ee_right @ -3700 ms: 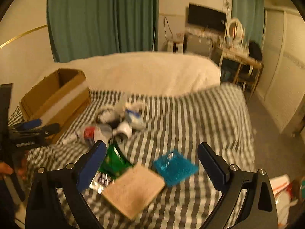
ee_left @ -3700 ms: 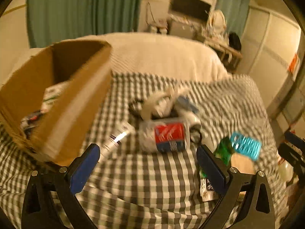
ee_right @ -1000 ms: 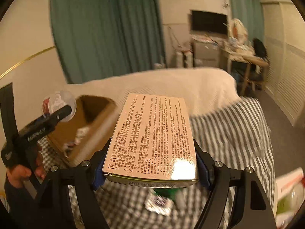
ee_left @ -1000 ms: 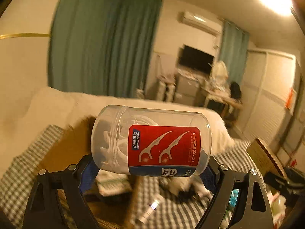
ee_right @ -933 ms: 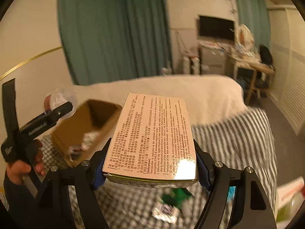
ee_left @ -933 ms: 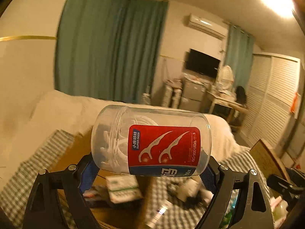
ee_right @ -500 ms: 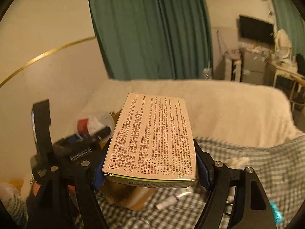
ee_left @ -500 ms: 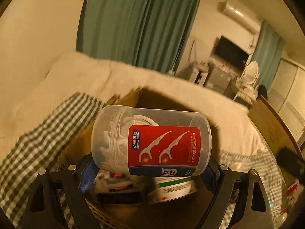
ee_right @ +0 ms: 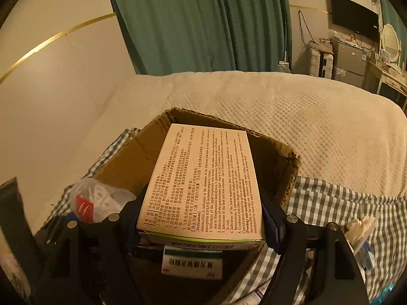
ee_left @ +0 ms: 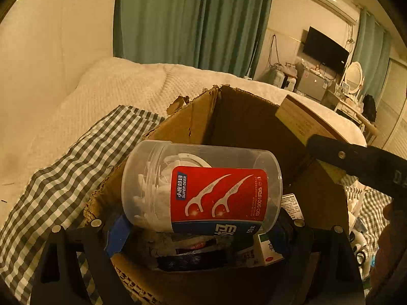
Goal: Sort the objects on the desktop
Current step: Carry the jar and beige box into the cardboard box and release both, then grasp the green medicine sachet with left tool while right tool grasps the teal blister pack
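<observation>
Now our left gripper (ee_left: 201, 225) clamps a clear jar of floss picks (ee_left: 202, 186) sideways over the open cardboard box (ee_left: 244, 119). Our right gripper (ee_right: 203, 225) grips a flat medicine carton (ee_right: 206, 185) above it; packets, perhaps more medicine, lie inside.

Dim, warm yellow light throughout. Behind the bed, a plain cream wall (ee_right: 51, 81) crossed by a thin gold strip (ee_right: 51, 40). Beside it, long teal curtains (ee_left: 193, 20) hanging to the bed's far edge. Over the bed, a cream textured blanket (ee_right: 292, 117), with a grey-and-white checked cover (ee_left: 66, 178) nearer. High on the far wall, an air conditioner (ee_left: 330, 1); below it, a dark flat television (ee_left: 324, 50). Further right, an oval mirror (ee_left: 354, 77) on a cluttered dressing table (ee_right: 386, 76), beside more teal curtain.
</observation>
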`<state>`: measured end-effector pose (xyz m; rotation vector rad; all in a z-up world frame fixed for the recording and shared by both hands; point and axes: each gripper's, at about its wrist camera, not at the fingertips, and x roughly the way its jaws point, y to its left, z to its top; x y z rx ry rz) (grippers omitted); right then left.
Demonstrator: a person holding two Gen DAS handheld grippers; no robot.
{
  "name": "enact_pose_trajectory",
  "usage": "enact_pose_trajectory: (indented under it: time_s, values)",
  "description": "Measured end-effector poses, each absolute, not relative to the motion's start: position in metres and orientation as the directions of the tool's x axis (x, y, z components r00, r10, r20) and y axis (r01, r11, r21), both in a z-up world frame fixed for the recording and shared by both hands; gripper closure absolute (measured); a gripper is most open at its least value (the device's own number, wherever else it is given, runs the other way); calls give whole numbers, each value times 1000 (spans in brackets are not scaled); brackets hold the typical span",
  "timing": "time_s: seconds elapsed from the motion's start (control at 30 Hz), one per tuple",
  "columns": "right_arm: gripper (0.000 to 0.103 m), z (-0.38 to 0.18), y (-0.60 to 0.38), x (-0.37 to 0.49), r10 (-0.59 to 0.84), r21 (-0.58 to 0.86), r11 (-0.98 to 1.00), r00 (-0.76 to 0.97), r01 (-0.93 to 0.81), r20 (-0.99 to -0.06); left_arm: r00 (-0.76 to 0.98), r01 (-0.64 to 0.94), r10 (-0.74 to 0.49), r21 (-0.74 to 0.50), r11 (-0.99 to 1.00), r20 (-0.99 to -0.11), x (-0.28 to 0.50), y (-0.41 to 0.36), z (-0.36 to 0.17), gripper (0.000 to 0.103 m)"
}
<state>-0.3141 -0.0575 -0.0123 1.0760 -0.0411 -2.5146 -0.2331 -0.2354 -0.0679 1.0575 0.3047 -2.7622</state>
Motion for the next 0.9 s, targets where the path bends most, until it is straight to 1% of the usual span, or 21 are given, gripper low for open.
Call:
enact_pose_trajectory:
  time_s: [0.13, 0.17, 0.2, 0.23, 0.33, 0.43, 0.6, 0.7, 0.8, 0.9]
  values:
    - [27, -15, -58, -313, -373, 188, -920, -621, 343, -689, -734, 232, -83, -135, -963, -674, -234, -234, -68, 10]
    - [23, -14, -57, -313, -378, 193, -918, -618, 346, -689, -737, 229, -79, -138, -964, -671, -234, -233, -66, 4]
    - [11, -12, -56, -311, -375, 196, -920, -623, 339, -686, -741, 229, -78, -142, -963, -667, -232, -232, -64, 1]
    - [7, -8, -53, -308, -373, 197, -922, -629, 333, -682, -747, 231, -79, -147, -962, -660, -229, -232, -62, 0]
    - [7, 3, -44, -299, -379, 199, -921, -650, 335, -658, -755, 227, -72, -157, -961, -652, -228, -233, -55, 0]
    - [7, 14, -29, -285, -344, 162, -934, -674, 320, -654, -754, 238, -84, -152, -959, -652, -226, -231, -53, 0]
    - [7, 30, 25, -253, -290, 152, -956, -714, 252, -638, -762, 230, -90, -137, -963, -641, -221, -223, -44, 0]
    - [7, 39, 67, -226, -226, 131, -974, -741, 185, -632, -785, 198, -76, -133, -971, -615, -211, -207, -32, 0]
    - [7, 46, 117, -190, -128, 84, -992, -768, 96, -627, -806, 144, -36, -136, -980, -590, -200, -187, -21, 0]
    - [7, 47, 151, -163, -84, 68, -996, -776, 53, -626, -814, 81, -7, -101, -992, -580, -190, -153, -10, 0]
